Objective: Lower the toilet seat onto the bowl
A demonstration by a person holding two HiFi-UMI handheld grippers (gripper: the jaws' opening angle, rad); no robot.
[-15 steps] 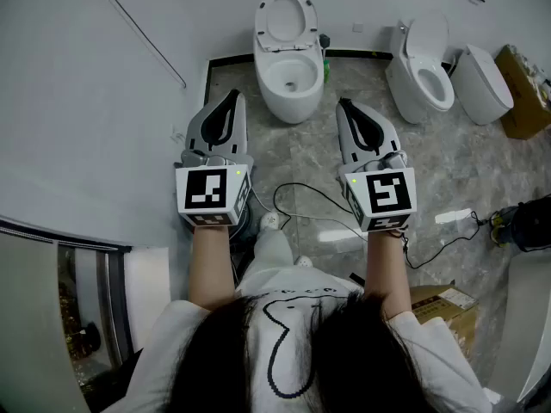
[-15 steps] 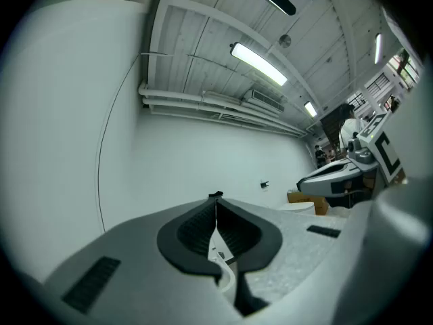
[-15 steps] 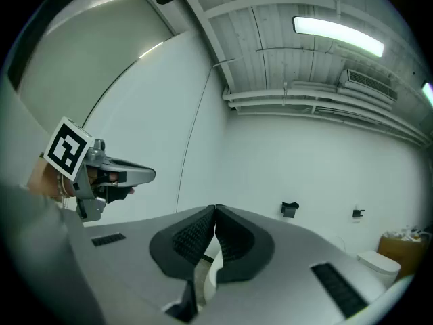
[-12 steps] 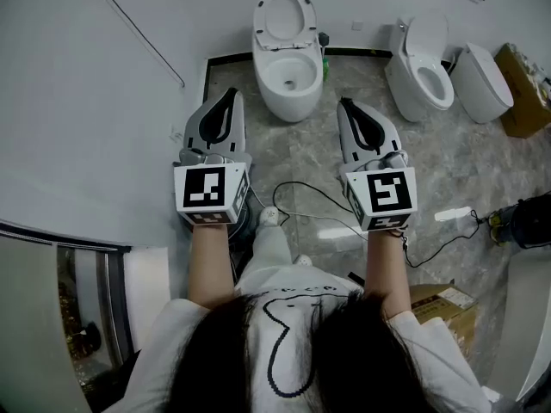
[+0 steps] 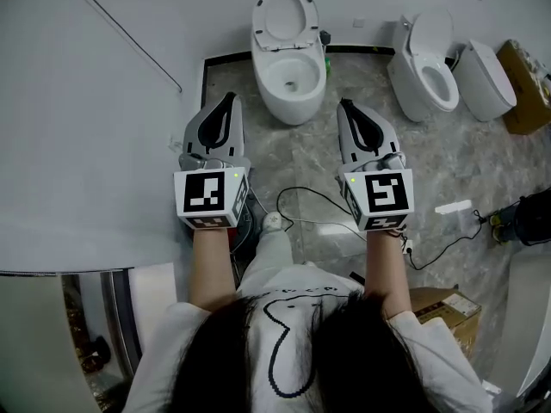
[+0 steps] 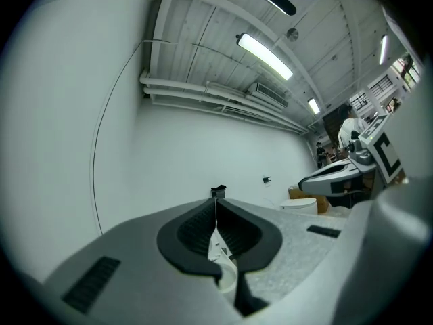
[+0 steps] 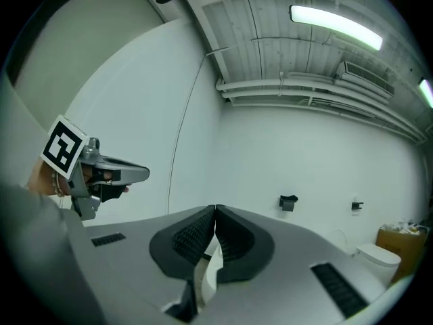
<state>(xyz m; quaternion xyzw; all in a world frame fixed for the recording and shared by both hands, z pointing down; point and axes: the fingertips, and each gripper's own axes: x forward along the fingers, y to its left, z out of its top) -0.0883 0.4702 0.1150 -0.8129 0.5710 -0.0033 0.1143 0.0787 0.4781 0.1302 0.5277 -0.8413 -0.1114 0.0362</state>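
Note:
A white toilet stands against the far wall in the head view, its bowl [image 5: 291,80] uncovered and its seat [image 5: 287,19] raised upright against the wall. My left gripper [image 5: 227,101] hovers over the floor just left of the bowl's front, jaws shut and empty. My right gripper [image 5: 345,108] hangs level with it to the right of the bowl, also shut with nothing held. In each gripper view the black pads [image 6: 215,223] [image 7: 215,232] meet at a closed seam and point at the white wall; the toilet is hidden there.
A second white toilet [image 5: 428,69] with its lid up stands to the right, a white tank [image 5: 486,80] and a cardboard box [image 5: 527,93] beyond it. A black cable [image 5: 320,198] and a white power strip [image 5: 455,206] lie on the marble floor. A white partition wall [image 5: 86,127] borders the left.
The view has shifted slightly; both grippers stay side by side in front of the toilet, still shut. The seat has not moved.

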